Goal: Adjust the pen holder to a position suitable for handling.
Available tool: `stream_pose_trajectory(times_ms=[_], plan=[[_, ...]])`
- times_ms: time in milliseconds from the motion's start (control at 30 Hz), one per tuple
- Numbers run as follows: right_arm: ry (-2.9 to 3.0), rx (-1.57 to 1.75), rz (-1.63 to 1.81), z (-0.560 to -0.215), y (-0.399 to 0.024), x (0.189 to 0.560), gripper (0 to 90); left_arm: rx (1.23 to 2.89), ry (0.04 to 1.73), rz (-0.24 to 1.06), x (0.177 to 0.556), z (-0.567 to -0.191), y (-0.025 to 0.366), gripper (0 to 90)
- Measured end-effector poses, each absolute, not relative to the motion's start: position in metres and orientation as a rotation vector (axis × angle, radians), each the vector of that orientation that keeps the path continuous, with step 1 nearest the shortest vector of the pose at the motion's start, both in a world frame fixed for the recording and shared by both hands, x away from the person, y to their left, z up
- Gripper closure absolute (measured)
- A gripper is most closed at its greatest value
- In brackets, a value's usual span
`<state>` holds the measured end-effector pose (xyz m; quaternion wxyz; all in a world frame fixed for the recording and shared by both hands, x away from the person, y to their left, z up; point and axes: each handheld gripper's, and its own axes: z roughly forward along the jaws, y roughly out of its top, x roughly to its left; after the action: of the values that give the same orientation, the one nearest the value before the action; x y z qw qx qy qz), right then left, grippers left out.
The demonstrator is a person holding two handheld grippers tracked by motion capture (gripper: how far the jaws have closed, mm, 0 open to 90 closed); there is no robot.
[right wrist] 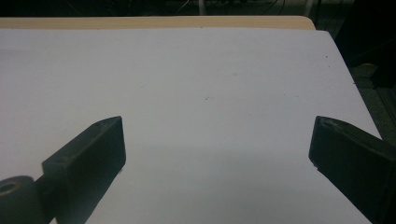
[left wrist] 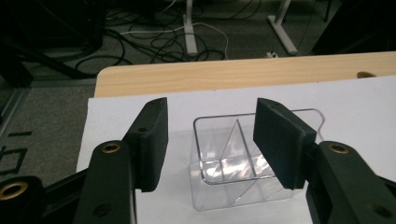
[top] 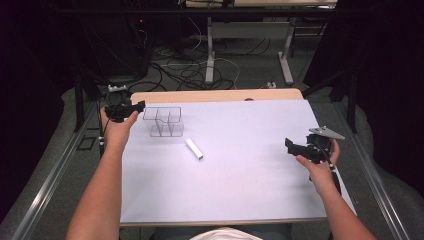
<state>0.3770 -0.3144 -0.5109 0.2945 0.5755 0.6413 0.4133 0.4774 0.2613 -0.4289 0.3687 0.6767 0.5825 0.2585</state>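
1. Left tool [top: 136, 106]: held at the far left edge of the tabletop [top: 240, 185], jaws apart and empty. In the left gripper view the left tool [left wrist: 210, 140] frames the clear divided organizer [left wrist: 243, 161] between its jaws, without contact.
2. Right tool [top: 291, 145]: held above the right side of the tabletop, jaws wide apart, nothing between them. The right gripper view shows the right tool [right wrist: 217, 154] over bare white surface.
3. Clear divided organizer [top: 164, 122]: stands upright at the far left of the tabletop, just beside the left tool. Transparent thin walls, inner partitions forming several compartments, all apparently empty.
4. White cylinder [top: 194, 148]: lies on its side near the organizer, toward the person, well apart from both tools. Smooth, plain; its exact nature cannot be told.
5. Risk, judged: the cylinder would likely roll if nudged or gripped off-centre.
6. Risk, judged: the organizer looks light; a jaw striking its wall could slide or tip it. Its transparent edges are hard to gauge.
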Motion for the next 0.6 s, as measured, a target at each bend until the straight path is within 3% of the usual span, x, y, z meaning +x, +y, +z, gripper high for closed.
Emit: stream_pose_trajectory(times_ms=[600], plan=[[1.719, 1.55, 1.107, -0.514, -0.313, 0.378, 3.3, 1.805, 1.61, 0.567, 0.495, -0.462, 0.257, 70.5]])
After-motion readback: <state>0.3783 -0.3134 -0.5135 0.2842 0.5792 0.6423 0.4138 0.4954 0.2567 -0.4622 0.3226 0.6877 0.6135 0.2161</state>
